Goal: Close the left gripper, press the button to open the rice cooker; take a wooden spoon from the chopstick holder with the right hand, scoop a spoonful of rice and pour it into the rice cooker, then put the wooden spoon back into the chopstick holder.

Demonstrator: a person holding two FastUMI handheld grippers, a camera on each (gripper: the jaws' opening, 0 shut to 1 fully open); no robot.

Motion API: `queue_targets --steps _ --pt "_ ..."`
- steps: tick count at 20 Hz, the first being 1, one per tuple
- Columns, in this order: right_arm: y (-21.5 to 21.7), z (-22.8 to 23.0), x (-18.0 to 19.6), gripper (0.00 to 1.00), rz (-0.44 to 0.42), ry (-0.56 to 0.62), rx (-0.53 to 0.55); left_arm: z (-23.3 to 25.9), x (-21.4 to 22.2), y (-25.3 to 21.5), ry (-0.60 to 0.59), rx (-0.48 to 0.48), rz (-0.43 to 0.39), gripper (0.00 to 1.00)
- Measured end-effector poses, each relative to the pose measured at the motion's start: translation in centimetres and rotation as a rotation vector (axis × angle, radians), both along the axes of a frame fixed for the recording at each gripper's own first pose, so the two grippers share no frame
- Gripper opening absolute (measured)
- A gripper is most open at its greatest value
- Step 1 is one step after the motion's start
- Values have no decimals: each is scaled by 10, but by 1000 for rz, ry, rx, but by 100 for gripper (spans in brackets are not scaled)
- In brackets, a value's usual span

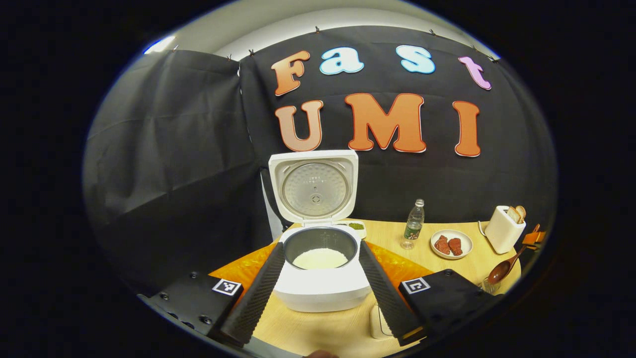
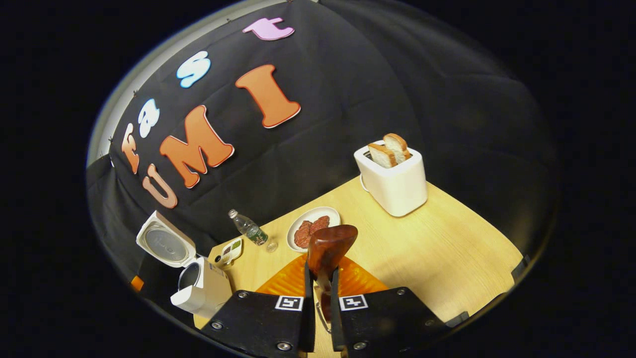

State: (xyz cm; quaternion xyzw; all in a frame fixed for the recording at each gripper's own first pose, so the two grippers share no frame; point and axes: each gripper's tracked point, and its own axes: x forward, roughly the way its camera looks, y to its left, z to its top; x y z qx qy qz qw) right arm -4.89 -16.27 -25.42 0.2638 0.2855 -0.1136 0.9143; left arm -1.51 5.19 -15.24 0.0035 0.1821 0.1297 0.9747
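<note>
Wooden table point(image 2: 447, 238), right hand-held gripper point(image 2: 322, 278) clamping wooden spoon point(image 2: 329, 247) (left hand-held gripper point(image 1: 322, 278) wide), no legible labels.

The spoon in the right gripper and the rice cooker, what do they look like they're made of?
Spoon: likely wood, lacquered, given its glossy reddish-brown bowl. Rice cooker: smooth white shell, probably plastic; its inner lid looks like dimpled grey metal.

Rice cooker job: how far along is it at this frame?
Done: the rice cooker lid stands open, with white rice in the pot. In hand: the right gripper is shut on the wooden spoon, held above the table. Left: returning the spoon to its holder; whether it was already poured is unclear.
</note>
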Motion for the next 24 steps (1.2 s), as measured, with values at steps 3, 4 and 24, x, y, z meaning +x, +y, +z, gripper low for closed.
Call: queue_targets --steps 3,4,24 --pt "-2 -14 -11 12 -7 16 2 -1 0 -1 3 -9 6 100" --pt "1 -17 -13 12 -6 16 12 -2 0 -1 4 -10 7 100" --pt "-14 -34 -1 81 -37 138 -47 83 104 66 -110 -118 44 100"
